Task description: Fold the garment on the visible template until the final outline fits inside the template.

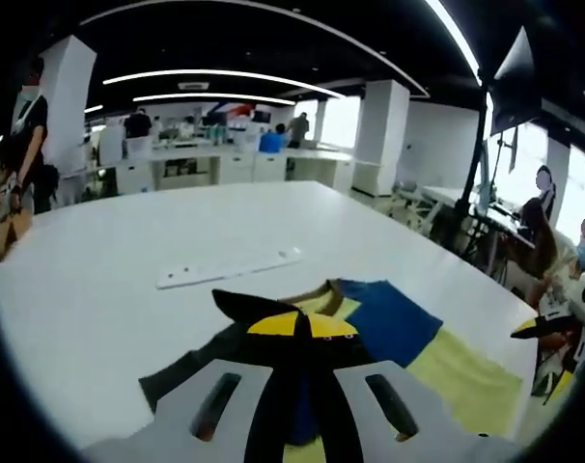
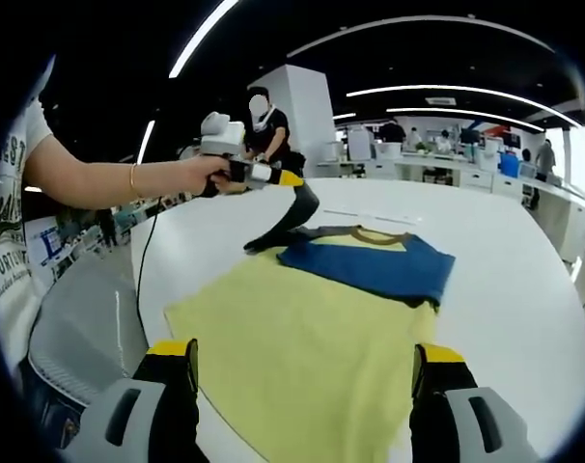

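Two grippers working one garment: a T-shirt (image 2: 312,338) lying flat on the white table (image 2: 505,309), yellow body toward me, blue sleeve (image 2: 370,265) folded across the upper part, dark sleeve (image 2: 283,227) on the far left side. No template outline that I can make out on the table from these views.

My left gripper (image 2: 297,198) has its jaws pinched on the dark sleeve, lifting its tip off the table; in the left gripper view the yellow-tipped jaws (image 1: 294,325) sit closed together with dark cloth between them. My right gripper (image 2: 307,371) stands wide, jaws well apart over the near yellow hem, holding nothing.

Handling, my judgement: thin knit, light, soft, no stiffness. It will drape and drag, and layers may slide on the smooth tabletop. Best holds look like the sleeve ends and hem corners, pinching a single layer.

White flat strip (image 1: 230,270) lies on the table beyond the collar; purpose unclear.

Writing: print on my own shirt at the edge of the right gripper view, partly legible, something like "FORT"; nothing readable on the garment
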Tool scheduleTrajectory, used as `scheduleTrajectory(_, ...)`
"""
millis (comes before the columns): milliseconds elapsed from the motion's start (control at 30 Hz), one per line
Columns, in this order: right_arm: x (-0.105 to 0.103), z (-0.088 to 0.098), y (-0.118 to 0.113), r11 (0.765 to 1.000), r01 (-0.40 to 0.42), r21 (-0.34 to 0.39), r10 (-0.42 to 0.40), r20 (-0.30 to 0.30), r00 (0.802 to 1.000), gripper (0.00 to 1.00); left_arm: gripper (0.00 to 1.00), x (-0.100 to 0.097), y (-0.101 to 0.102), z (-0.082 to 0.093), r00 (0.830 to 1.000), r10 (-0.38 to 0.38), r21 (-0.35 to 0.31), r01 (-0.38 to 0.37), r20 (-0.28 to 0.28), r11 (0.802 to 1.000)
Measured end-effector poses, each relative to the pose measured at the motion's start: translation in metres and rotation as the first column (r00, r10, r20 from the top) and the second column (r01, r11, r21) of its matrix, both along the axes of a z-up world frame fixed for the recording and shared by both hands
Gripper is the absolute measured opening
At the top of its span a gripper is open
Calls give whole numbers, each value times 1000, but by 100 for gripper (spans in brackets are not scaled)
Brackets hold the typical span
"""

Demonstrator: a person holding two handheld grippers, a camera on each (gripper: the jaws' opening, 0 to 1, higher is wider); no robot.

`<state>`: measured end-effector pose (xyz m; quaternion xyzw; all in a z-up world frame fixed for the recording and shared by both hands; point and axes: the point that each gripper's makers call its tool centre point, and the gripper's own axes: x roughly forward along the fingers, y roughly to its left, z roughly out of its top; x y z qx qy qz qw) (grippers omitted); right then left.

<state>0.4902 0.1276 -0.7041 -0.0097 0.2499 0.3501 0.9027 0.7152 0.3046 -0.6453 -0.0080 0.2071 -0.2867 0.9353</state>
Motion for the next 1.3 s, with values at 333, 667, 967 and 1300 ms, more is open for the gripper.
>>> scheduleTrajectory(333,0,-3,4,1000,-13,-3,13,-8,1000,91,0,3,-24,3,1000,-30,-20,30,2,999)
scheduleTrajectory(667,-3,-5,1,1000,-4,-11,4,-13,1000,91,0,4,-46,0,997,-75,-10,75,0,997)
scheduleTrajectory(967,-5,-7,-1,1000,1,-16,-2,-21,1000,92,0,2,-68,5,994,-110,-14,111,14,994)
scheduleTrajectory(1300,-5,-8,0,1000,0,-16,-1,-26,1000,94,0,1,-85,3,990,-139,-11,140,20,990)
